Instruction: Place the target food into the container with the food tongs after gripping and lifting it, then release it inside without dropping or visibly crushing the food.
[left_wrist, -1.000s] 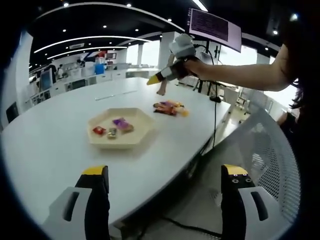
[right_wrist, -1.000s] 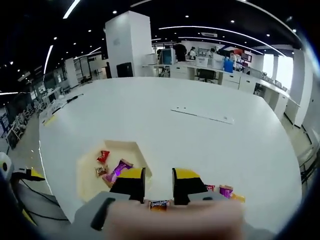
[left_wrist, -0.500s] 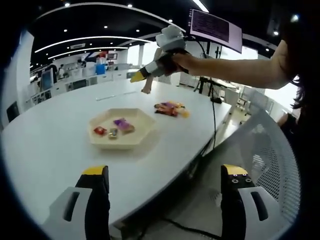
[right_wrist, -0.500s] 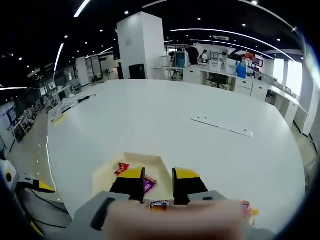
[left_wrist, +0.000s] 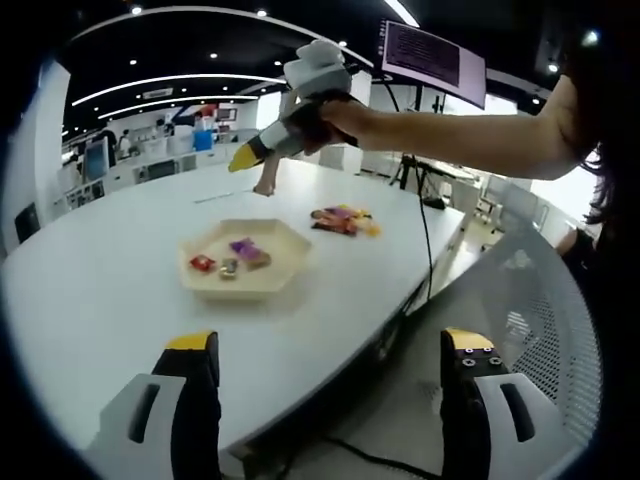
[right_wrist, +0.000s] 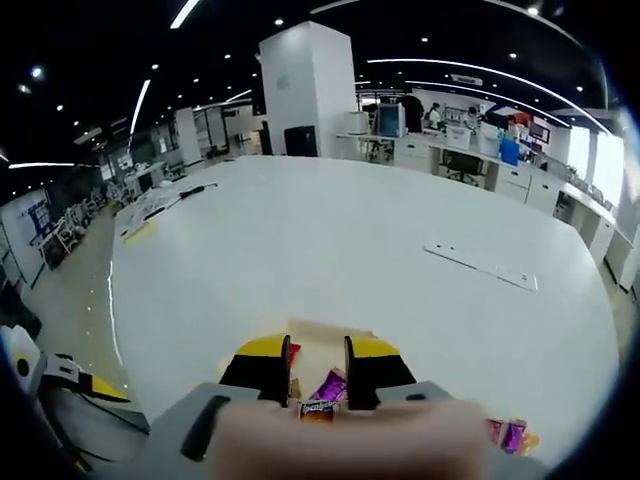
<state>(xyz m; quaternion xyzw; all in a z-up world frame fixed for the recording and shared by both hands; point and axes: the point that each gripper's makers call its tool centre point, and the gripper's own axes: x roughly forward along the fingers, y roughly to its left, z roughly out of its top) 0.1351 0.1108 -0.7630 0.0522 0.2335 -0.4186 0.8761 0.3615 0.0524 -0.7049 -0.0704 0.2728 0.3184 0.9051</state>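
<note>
The right tool (right_wrist: 316, 372) has its yellow-tipped jaws drawn close together, with a small wrapped candy (right_wrist: 318, 408) pinched low between them. From the left gripper view, that same right tool (left_wrist: 268, 148) hangs in the air above the far side of the tray, the person's hand (left_wrist: 330, 118) and bare arm reaching in from the right, and the candy (left_wrist: 265, 187) dangles below its tip. Below the jaws in the right gripper view sits the pale hexagonal tray (right_wrist: 320, 335), with a purple wrapper (right_wrist: 328, 385) and a bit of red one showing between the jaws. The left tool (left_wrist: 330, 370) has its jaws spread wide apart with nothing between them, held off the edge of the white surface (left_wrist: 100, 280). The tray (left_wrist: 262, 282) lies on that surface, holding a red, a brownish and a purple sweet. A small pile of sweets (left_wrist: 340, 218) lies well beside the tray, nearer the surface's right edge.
</note>
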